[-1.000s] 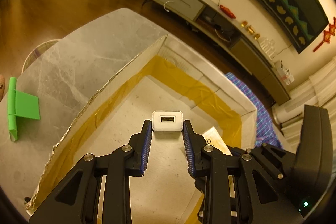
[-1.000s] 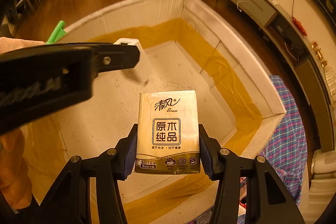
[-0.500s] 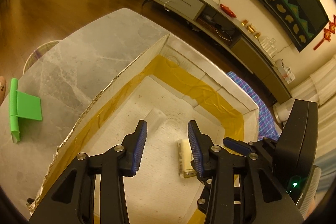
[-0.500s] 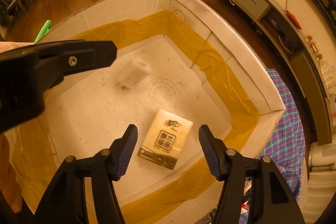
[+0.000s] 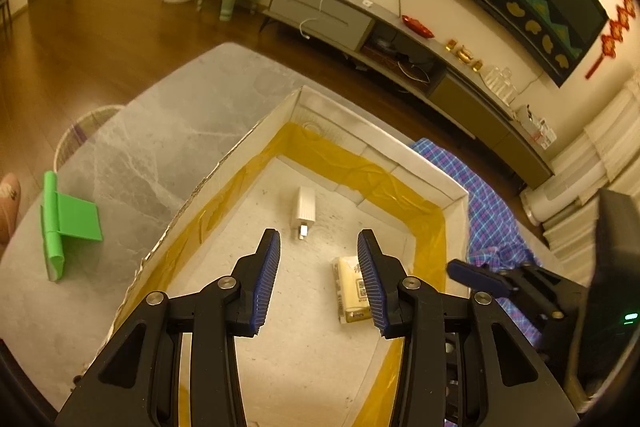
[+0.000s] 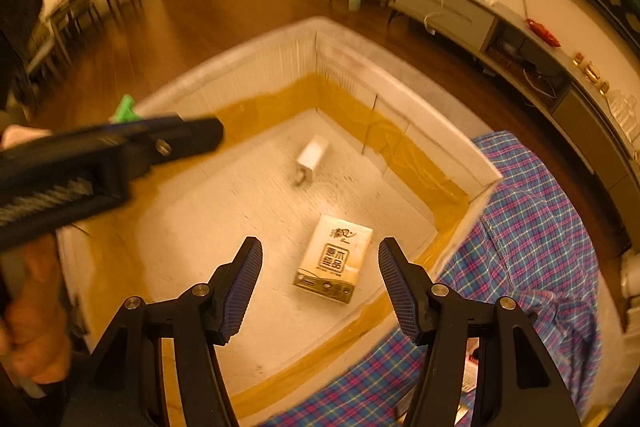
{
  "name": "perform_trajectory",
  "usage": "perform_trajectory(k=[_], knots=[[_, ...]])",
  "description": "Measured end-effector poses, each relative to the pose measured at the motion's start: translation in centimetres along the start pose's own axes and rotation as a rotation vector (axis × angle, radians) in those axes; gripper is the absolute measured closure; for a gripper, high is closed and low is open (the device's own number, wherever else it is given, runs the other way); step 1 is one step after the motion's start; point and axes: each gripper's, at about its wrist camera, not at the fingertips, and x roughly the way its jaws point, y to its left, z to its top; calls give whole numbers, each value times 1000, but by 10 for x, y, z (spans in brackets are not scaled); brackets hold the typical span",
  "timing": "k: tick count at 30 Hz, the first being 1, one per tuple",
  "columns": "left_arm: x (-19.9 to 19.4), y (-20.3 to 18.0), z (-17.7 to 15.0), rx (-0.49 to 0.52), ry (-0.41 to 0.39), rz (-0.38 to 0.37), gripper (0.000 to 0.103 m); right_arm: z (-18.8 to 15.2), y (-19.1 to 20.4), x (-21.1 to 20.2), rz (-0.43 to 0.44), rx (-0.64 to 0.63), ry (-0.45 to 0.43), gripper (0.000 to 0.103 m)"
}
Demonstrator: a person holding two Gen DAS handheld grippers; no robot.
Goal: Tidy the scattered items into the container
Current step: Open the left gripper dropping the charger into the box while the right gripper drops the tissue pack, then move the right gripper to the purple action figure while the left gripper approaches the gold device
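A white foam box (image 5: 424, 167) (image 6: 432, 143) with yellow tape inside stands on the grey table. On its floor lie a white charger plug (image 5: 306, 211) (image 6: 312, 159) and a pack of tissues (image 5: 352, 287) (image 6: 334, 259). My left gripper (image 5: 318, 277) hangs open above the box floor, nothing between its fingers. My right gripper (image 6: 320, 281) is open too, above the tissue pack and apart from it. In the right wrist view the left gripper's finger crosses from the left side.
A green plastic stand (image 5: 66, 223) lies on the grey marble table (image 5: 132, 147) left of the box. A checked cloth (image 5: 492, 211) (image 6: 532, 239) lies right of the box. A person's hand (image 6: 36, 327) holds the left tool.
Both grippers opened and let go: the charger and the tissue pack fell to the box floor. Both grippers then rose away from them.
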Motion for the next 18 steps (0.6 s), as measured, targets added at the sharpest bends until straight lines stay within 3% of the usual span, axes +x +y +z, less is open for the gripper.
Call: perform_trajectory(k=[6, 13, 18], knots=[[-33, -29, -16, 106, -97, 25, 60, -27, 3, -60, 1, 46, -213, 41], [-81, -64, -43, 218, -225, 24, 60, -67, 2, -112, 31, 69, -366, 41], [-99, -83, -58, 271, -255, -28, 60, -98, 8, -144, 26, 40, -450, 41]])
